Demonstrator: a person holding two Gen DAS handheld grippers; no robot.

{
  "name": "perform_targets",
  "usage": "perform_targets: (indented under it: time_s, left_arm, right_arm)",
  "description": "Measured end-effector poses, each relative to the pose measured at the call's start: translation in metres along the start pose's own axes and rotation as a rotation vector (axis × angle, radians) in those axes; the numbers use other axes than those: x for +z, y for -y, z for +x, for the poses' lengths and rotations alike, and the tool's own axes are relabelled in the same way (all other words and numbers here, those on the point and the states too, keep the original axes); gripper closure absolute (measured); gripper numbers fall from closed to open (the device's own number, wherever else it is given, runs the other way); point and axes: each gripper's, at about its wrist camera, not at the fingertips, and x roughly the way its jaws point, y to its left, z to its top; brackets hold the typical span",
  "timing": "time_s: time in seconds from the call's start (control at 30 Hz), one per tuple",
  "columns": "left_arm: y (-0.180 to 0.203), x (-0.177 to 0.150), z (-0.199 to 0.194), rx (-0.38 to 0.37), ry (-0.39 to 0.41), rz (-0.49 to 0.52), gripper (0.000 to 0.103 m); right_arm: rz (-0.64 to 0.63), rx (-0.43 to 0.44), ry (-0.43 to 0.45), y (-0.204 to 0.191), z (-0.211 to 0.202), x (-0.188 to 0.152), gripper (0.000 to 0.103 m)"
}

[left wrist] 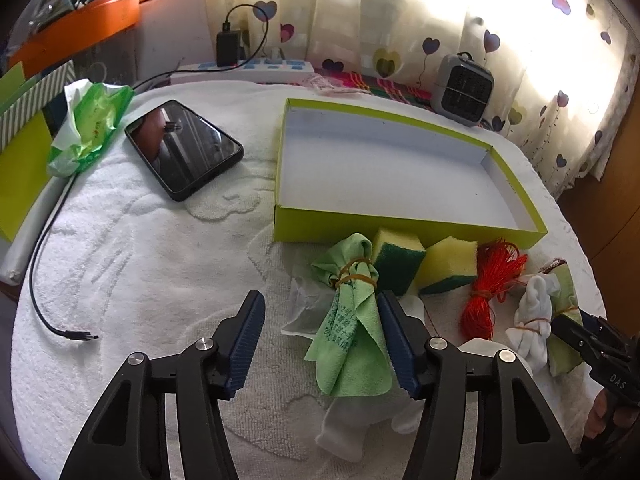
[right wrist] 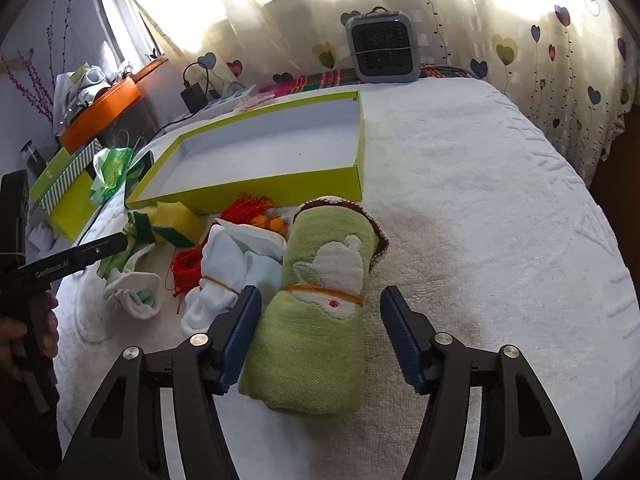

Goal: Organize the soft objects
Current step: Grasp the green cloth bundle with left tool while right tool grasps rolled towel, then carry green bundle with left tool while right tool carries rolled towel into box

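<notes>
A thin green cloth (left wrist: 352, 312) bound with rubber bands lies between the fingers of my left gripper (left wrist: 320, 300). The right pad (left wrist: 396, 344) touches the cloth and the left pad stands apart, so the gripper is open. My right gripper (right wrist: 320, 292) is open around a rolled green towel (right wrist: 320, 304), with a gap at its right pad. Beside the towel lie a white sock bundle (right wrist: 236, 268), red string (right wrist: 186, 268) and two yellow-green sponges (left wrist: 398, 256). The shallow green box (left wrist: 400, 232) behind them holds nothing.
A black phone (left wrist: 184, 148), a green tissue pack (left wrist: 92, 120) and a loose black cable (left wrist: 40, 280) lie at the left on the white towel-covered surface. A grey heater (left wrist: 464, 88) and a power strip (left wrist: 248, 68) stand at the back by the curtain.
</notes>
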Motion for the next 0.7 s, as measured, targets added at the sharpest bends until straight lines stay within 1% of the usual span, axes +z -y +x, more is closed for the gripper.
perform_targets:
  time_s: [0.03,0.07,0.13,0.27,0.33,0.43,0.5,0.6,0.7]
  left_arm:
    - [-0.0001,-0.0001,0.0015,-0.004,-0.003,0.001,0.050]
    - [-0.0004,0.0002,0.0027,-0.009,-0.005,-0.002,0.053]
    - [0.0002,0.0005,0.0046,-0.017,-0.006,-0.002,0.056]
    - [0.0033,-0.0006,0.0065,-0.029,-0.009,0.009,0.068]
    - [0.0045,-0.0011,0.0062,-0.028,-0.005,0.015,0.069]
    - [0.0016,-0.0012,0.0052,-0.034,0.001,0.003,0.074]
    - [-0.0010,-0.0015,0.0041,-0.038,0.007,-0.007,0.079]
    - [-0.0035,-0.0015,0.0017,-0.044,0.014,-0.018,0.084]
    - [-0.0038,-0.0011,-0.0002,-0.045,0.022,-0.022,0.086]
  right_arm:
    - [0.001,0.008,-0.003,0.0001,0.0009,0.0000,0.048]
    - [-0.002,0.014,-0.005,-0.0001,0.0014,-0.0001,0.049]
    - [-0.006,0.017,-0.003,-0.0003,0.0015,-0.0003,0.053]
    - [0.005,0.032,-0.001,0.0024,0.0005,-0.0008,0.057]
    - [0.013,0.040,0.001,0.0049,-0.0004,-0.0013,0.059]
    - [0.017,0.046,0.005,0.0061,-0.0016,-0.0012,0.064]
    - [0.023,0.049,0.011,0.0069,-0.0026,-0.0011,0.066]
    - [0.028,0.052,0.015,0.0080,-0.0038,-0.0016,0.068]
    - [0.025,0.052,0.022,0.0076,-0.0060,-0.0023,0.069]
